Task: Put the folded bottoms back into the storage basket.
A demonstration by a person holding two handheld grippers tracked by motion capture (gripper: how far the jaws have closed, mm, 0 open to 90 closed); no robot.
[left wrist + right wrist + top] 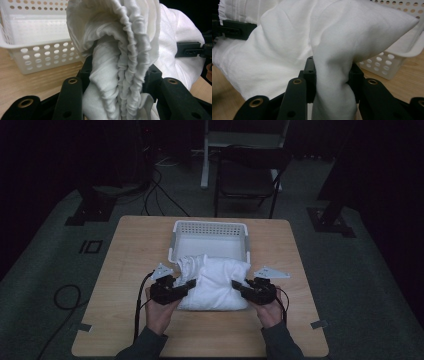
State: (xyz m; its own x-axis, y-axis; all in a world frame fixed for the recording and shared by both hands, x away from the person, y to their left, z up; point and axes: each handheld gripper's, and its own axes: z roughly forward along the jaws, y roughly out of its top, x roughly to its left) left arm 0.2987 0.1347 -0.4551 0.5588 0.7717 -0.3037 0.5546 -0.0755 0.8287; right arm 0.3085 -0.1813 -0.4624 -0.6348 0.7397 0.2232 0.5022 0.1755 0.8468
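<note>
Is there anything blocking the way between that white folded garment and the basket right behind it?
Nothing visible does. The white folded garment is clamped at its sides by the left gripper and the right gripper, and its far edge already meets the near wall of the white perforated basket. The basket looks empty, so only that low wall needs clearing.

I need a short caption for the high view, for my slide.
Two hand-held grippers, left and right, clamp a folded white garment before a white basket.

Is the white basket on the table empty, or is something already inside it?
Empty: the white basket shows a bare floor, and the white cloth lies in front of it on the table, one edge reaching its near rim.
</note>
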